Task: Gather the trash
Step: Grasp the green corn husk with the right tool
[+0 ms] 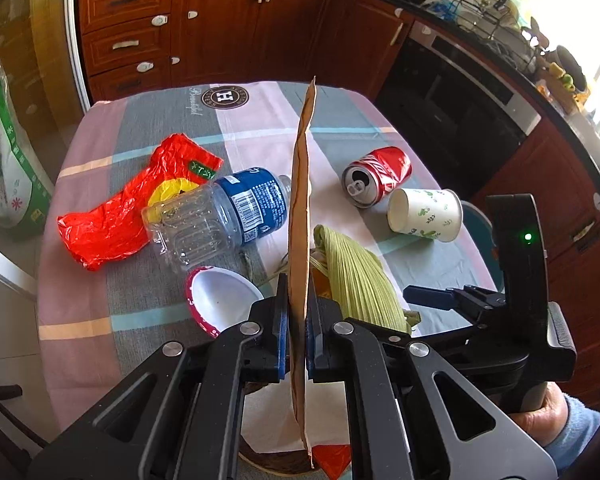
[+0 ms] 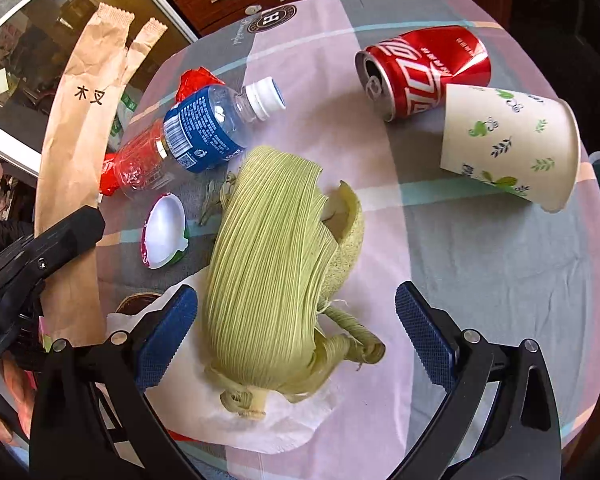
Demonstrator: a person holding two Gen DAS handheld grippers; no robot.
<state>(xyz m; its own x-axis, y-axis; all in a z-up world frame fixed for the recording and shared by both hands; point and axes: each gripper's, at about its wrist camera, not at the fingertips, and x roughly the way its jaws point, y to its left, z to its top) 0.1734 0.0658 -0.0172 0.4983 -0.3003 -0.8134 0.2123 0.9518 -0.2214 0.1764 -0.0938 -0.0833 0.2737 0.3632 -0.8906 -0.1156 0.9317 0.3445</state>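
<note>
Kitchen with red-brown cabinets; table under a striped cloth [image 1: 260, 120]. The brown paper sleeve [image 1: 300, 216] stands edge-on, clamped in the left gripper [image 1: 297, 336], above the cloth. Beside it lies the green corn husk [image 2: 260, 264] on a white napkin [image 2: 260, 420], with the right gripper [image 2: 296, 336] spread wide around it, not touching. Beyond the husk: plastic bottle [image 2: 204, 132], crushed red can [image 2: 420, 72], paper cup [image 2: 508, 140].

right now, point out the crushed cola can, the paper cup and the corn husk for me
crushed cola can [image 2: 424, 70], right wrist view, on its red side wall
paper cup [image 2: 508, 140], right wrist view, on its printed side wall
corn husk [image 2: 264, 256], right wrist view, on the ribbed green leaves
</note>
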